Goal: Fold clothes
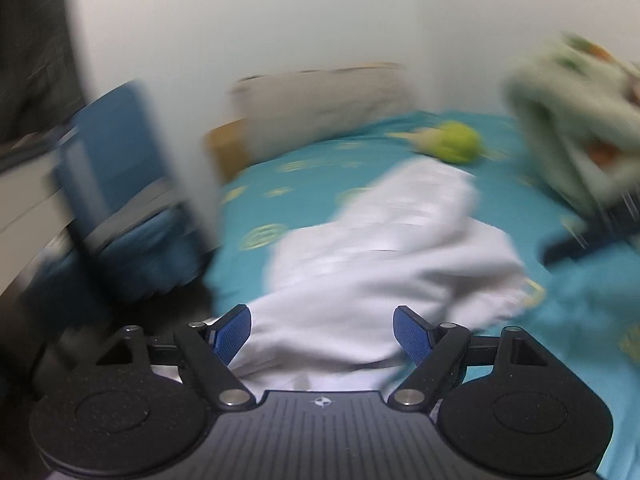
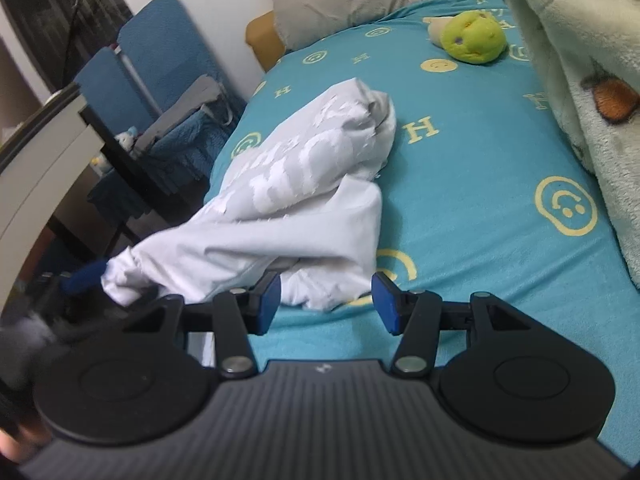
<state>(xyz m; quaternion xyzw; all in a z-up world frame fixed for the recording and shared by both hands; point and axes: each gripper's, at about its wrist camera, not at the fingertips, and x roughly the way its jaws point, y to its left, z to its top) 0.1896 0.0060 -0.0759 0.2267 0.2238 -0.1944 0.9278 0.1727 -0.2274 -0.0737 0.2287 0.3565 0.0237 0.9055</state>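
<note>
My left gripper (image 1: 322, 330) has its jaws spread wide with the white shirt (image 1: 392, 248) bunched between and ahead of them, nothing pinched. My right gripper (image 2: 325, 303) jaws are also wide apart, gripping nothing; the white shirt (image 2: 296, 192) lies crumpled on the bed (image 2: 480, 184) just ahead and leftward.

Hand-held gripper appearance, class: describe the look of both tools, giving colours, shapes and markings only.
The left hand-held gripper and the right hand-held gripper look alike: a black ribbed body with a small white emblem, two round black discs at the sides, black linkage bars with silver rivets, and two blue textured finger pads. No cables or sleeves are visible.
</note>
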